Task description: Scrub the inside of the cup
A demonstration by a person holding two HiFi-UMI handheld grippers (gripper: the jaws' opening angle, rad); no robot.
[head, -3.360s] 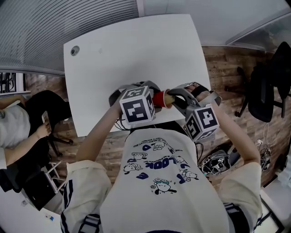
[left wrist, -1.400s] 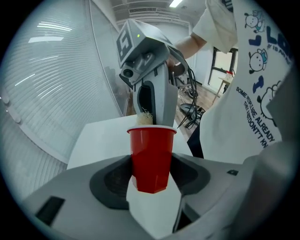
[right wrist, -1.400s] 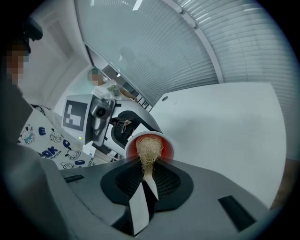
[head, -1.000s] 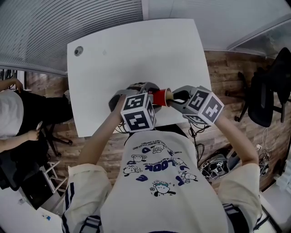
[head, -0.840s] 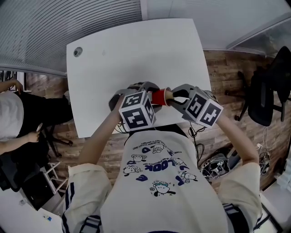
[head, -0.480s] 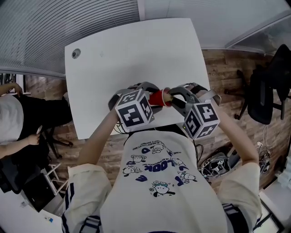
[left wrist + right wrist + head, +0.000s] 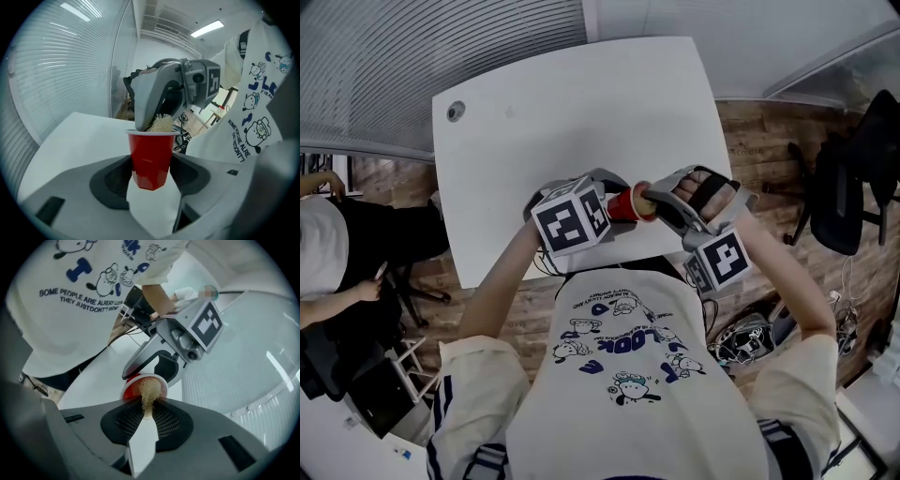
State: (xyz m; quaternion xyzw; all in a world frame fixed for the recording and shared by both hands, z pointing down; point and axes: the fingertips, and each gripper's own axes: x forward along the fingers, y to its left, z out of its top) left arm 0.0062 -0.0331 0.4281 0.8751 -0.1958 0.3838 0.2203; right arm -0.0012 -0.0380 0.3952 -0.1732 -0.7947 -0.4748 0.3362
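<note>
The red cup (image 7: 623, 204) lies on its side just above the near part of the white counter (image 7: 572, 103), its mouth turned to our right, much where it was a second ago. It is clamped across its wall by our left hand-held gripper (image 7: 151, 174), the jaws set wide and pressing on either side. What has changed is at the mouth: the pale fibrous scrubber (image 7: 149, 397), pinched between the nearly closed jaws of our right hand-held gripper (image 7: 146, 417), is still pushed into the opening. That gripper, though, has rolled about its own axis. Its marker cube (image 7: 719, 262), which a second ago sat up level with the cup, now hangs below and nearer our body, with our hand showing on top. The left gripper's cube (image 7: 570, 217) has tipped a little too. We read this as a twisting stroke, so the scrubbing of the inside looks well under way; how clean the wall is, we cannot see.
</note>
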